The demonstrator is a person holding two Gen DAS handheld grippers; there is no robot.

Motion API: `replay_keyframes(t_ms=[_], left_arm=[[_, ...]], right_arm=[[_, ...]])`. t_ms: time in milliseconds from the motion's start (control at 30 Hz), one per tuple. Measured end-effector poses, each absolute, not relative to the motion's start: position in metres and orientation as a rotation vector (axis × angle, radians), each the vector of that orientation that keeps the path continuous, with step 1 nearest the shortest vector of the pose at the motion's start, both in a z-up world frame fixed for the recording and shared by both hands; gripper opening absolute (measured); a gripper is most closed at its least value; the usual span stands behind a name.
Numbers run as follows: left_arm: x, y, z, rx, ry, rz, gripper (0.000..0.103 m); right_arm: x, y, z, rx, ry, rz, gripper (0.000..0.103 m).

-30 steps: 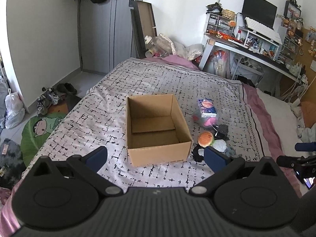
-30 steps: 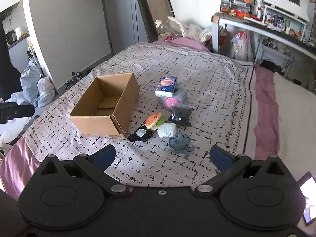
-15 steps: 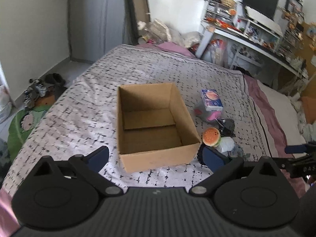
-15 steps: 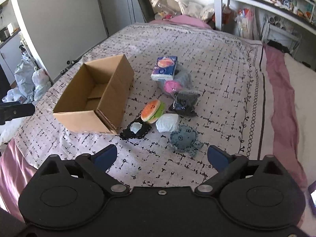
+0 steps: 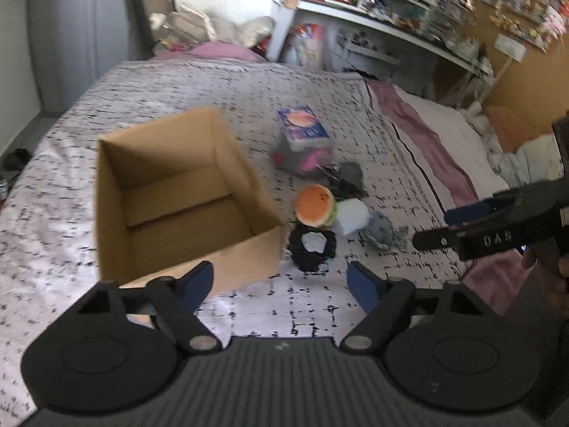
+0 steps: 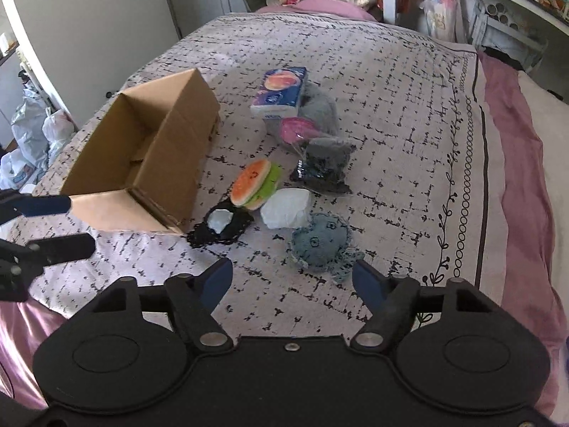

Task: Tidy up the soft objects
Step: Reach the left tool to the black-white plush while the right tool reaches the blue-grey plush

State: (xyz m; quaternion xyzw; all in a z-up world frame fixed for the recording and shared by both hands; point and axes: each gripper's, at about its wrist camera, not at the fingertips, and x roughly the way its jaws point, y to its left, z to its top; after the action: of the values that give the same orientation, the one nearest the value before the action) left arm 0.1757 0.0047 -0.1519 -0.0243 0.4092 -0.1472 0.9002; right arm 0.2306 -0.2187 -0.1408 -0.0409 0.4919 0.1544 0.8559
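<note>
my left gripper (image 5: 281, 279): black ribbed housing, two round discs, silver pivot screws, blue pads on black fingers (image 5: 193, 281) | my right gripper (image 6: 293, 277): smooth black housing, centre screw, silver pivots, blue pads; side view shows white "DAS" lettering on its black arm

— What lies around the bed (image 6: 391, 82)?
— A patterned white-and-black bedspread (image 6: 398, 149) covers it, with a mauve sheet (image 6: 512, 163) showing along its right edge.
— And beyond?
— A white desk (image 5: 384, 17) crowded with small clutter stands against the far wall, and a grey door (image 5: 74, 35) is at the left.
— On the floor?
— White plastic bags (image 6: 32, 131) sit beside the bed, near the wall.
</note>
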Motion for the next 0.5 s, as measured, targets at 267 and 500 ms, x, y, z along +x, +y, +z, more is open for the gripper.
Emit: replay_keyframes(t_ms=[267,500], left_arm=[[0.196,-0.027,-0.166,-0.035,0.861,-0.471,0.067],[0.221,-0.053,-0.188,0.015,0.902,-0.508,0.067]], right_arm=[[0.244,-0.226,-0.155,-0.064,1.068,0.289,0.063],[0.253,-0.225,-0.168,-0.070,1.089,0.273,0.062]])
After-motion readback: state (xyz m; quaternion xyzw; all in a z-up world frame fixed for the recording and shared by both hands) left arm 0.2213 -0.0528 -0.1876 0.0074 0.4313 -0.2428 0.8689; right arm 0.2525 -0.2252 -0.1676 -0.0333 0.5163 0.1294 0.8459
